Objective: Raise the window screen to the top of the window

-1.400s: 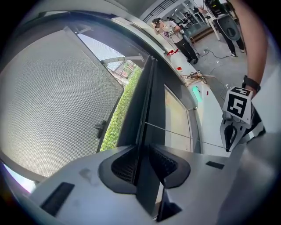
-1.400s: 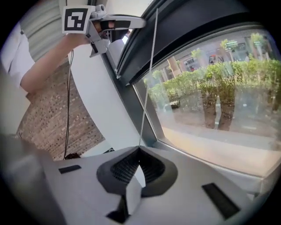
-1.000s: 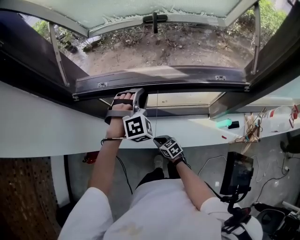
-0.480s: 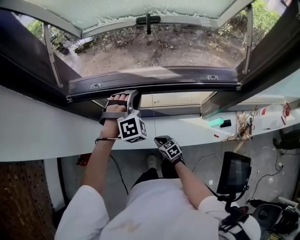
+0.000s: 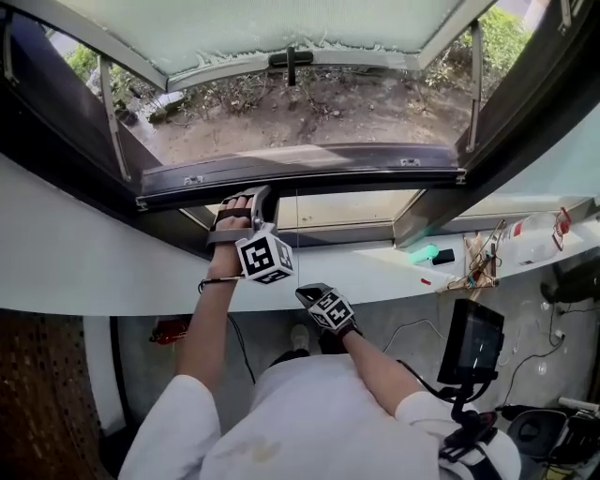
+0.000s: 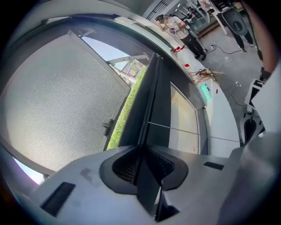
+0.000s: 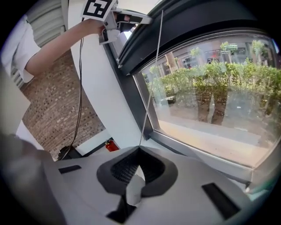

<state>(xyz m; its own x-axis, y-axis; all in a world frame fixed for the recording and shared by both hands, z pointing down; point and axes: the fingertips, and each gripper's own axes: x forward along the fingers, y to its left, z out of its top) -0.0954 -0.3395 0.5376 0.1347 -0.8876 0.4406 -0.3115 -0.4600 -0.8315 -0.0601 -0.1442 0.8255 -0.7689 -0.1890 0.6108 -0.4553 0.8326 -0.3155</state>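
A dark screen bar (image 5: pixel 328 164) spans the window opening, with bare ground showing above it. My left gripper (image 5: pixel 251 199) is shut on the bar's near edge, left of centre; in the left gripper view the jaws (image 6: pixel 141 151) pinch the bar (image 6: pixel 151 101) edge-on. A thin cord (image 5: pixel 297 244) hangs from the bar down to my right gripper (image 5: pixel 305 292), below the white sill. In the right gripper view the cord (image 7: pixel 151 74) runs into the closed jaws (image 7: pixel 138 151), and the left gripper (image 7: pixel 131 17) shows at the top.
An outward-opened sash (image 5: pixel 281 23) with a black handle (image 5: pixel 291 58) hangs above. The white sill (image 5: pixel 112 272) carries a green object (image 5: pixel 422 253), tangled wires (image 5: pixel 483 258) and a plastic bottle (image 5: pixel 534 239). A screen on a stand (image 5: pixel 476 342) is at right, a red extinguisher (image 7: pixel 112 145) below.
The right gripper has dropped slightly and drifted left with the cord. The left gripper stays clamped on the bar. The head view has shifted a little.
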